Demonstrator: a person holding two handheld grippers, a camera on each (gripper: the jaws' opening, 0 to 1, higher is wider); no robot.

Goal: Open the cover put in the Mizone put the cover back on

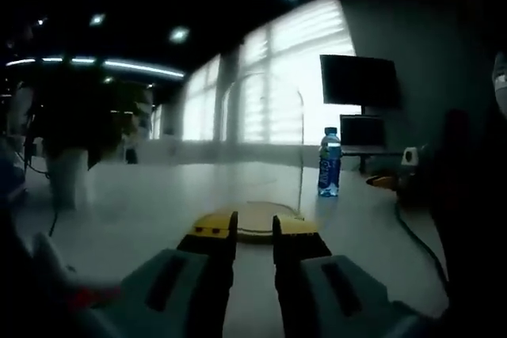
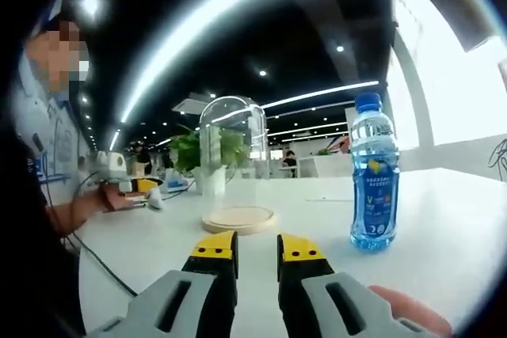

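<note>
A clear glass dome cover [image 2: 232,160] sits on its round wooden base [image 2: 238,218] on a white table [image 2: 444,219], with a blue-capped Mizone bottle [image 2: 374,182] standing upright on the table to the right of it, apart from the base, in the right gripper view. The right gripper [image 2: 257,252] hovers low over the table short of the base, its yellow-tipped jaws parted by a narrow gap and holding nothing. In the dimmer left gripper view, the left gripper [image 1: 254,229] is just in front of the wooden base [image 1: 265,218], jaws likewise slightly apart and empty, while the dome [image 1: 261,144] rises faintly above it and the bottle [image 1: 329,162] stands beyond and to the right. A dark monitor [image 1: 360,81] stands behind the bottle against bright blinds. A seated person [image 2: 43,156] rests a hand [image 2: 119,198] on the table to the left in the right gripper view, with a leafy plant [image 2: 190,152] behind the dome.
</note>
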